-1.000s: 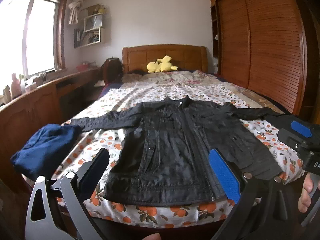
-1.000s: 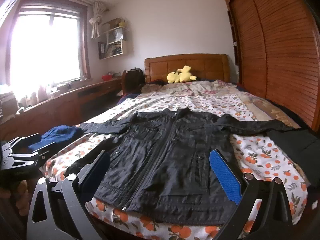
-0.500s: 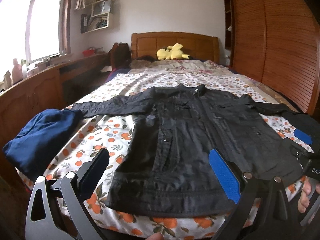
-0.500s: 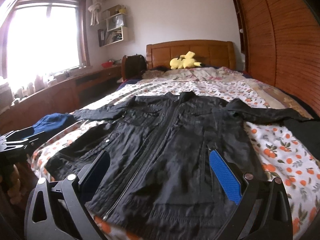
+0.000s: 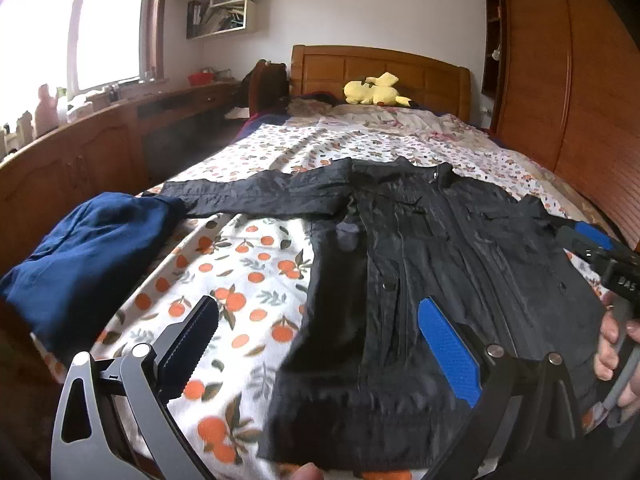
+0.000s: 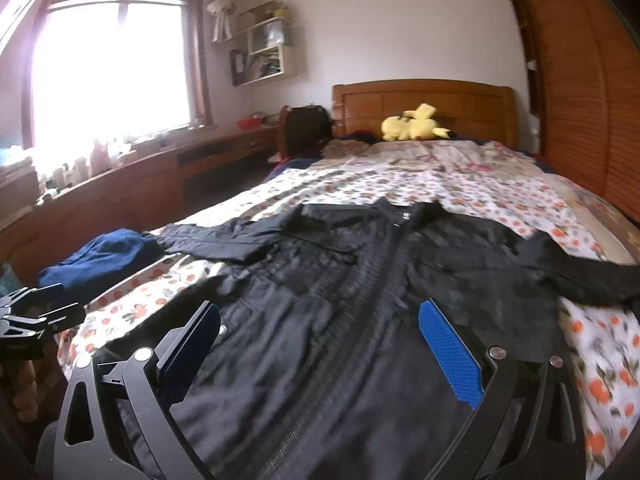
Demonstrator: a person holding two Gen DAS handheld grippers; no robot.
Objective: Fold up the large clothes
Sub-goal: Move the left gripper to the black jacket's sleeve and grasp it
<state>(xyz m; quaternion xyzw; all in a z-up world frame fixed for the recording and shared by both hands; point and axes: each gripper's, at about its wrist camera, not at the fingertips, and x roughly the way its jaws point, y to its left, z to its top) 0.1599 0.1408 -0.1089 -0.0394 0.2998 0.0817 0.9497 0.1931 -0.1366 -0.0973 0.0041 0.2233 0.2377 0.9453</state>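
Left gripper [image 5: 316, 332] and right gripper [image 6: 320, 336], fingers spread.

Both wrist views look from the foot of the bed [image 5: 256, 264] toward the headboard [image 6: 424, 104], low and close over the black jacket [image 5: 420, 264]. The left wrist view sits over the jacket's left hem edge; the right wrist view sits over its zipper. Both share the jacket, the blue garment [image 6: 104, 256], the yellow plush toy [image 5: 374, 90] and the window [image 6: 116, 68].

jacket [image 5: 432, 264] black | bedsheet [image 5: 248, 264] white, orange-fruit print | plush toy [image 5: 374, 90] yellow
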